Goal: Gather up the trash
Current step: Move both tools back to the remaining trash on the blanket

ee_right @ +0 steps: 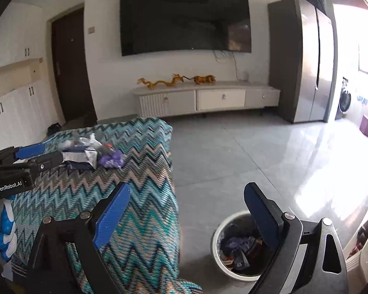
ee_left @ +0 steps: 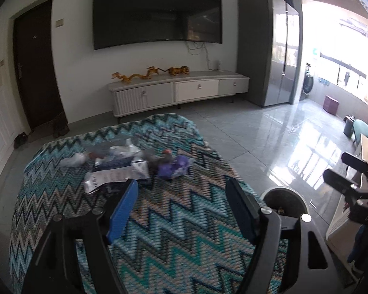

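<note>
A heap of trash lies on the zigzag-patterned table (ee_left: 174,220): a silver and blue foil wrapper (ee_left: 117,174), clear plastic (ee_left: 120,150), a white crumpled scrap (ee_left: 73,159) and a purple crumpled wrapper (ee_left: 174,166). My left gripper (ee_left: 182,186) is open and empty just short of the heap. In the right wrist view the wrappers (ee_right: 82,158) and the purple piece (ee_right: 111,161) lie far left, beside the left gripper (ee_right: 39,154). My right gripper (ee_right: 187,192) is open and empty, above the table's right edge (ee_right: 170,171) and a white bin (ee_right: 217,257) holding trash.
The bin (ee_left: 285,199) stands on the tiled floor (ee_right: 257,152) right of the table. A TV cabinet (ee_right: 208,98) and a wall TV (ee_right: 184,19) are at the far wall, with a grey fridge (ee_right: 309,61) at right. White cupboards (ee_right: 17,103) are at left.
</note>
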The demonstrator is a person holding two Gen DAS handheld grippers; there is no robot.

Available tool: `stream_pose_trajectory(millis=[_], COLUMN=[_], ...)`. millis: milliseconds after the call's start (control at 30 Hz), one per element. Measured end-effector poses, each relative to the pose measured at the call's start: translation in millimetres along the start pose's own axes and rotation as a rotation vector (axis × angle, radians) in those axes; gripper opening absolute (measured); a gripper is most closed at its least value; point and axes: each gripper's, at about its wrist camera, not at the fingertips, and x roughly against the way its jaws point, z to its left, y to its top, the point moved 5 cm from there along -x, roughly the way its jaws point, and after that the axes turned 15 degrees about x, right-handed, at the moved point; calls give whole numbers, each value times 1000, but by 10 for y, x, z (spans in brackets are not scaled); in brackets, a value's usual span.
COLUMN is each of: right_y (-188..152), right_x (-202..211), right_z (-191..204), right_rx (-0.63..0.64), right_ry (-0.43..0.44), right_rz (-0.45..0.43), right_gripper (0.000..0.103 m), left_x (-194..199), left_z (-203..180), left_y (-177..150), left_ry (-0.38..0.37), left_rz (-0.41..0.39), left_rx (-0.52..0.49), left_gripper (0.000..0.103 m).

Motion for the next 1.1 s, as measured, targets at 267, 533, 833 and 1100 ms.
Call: stream_pose_trajectory(millis=[267,533,833,1100], right_y=[367,616,593,532], right_x=[-58,-560,-1269,-1773], right_z=[344,719,1057,1179], right_rx=[67,118,123,121], right_ry=[46,142,249,305], right_rz=[-36,-8,75,135], right_gripper=[93,93,92,88], left_x=[129,-38,-495,-1077], left_z=[1183,2173,2376,1917], left_y=[53,13,90,295], left_ry=[134,235,140,-32], left_rz=[-18,10,89,167], left_rx=[163,308,278,163], left_gripper=[73,73,73,73])
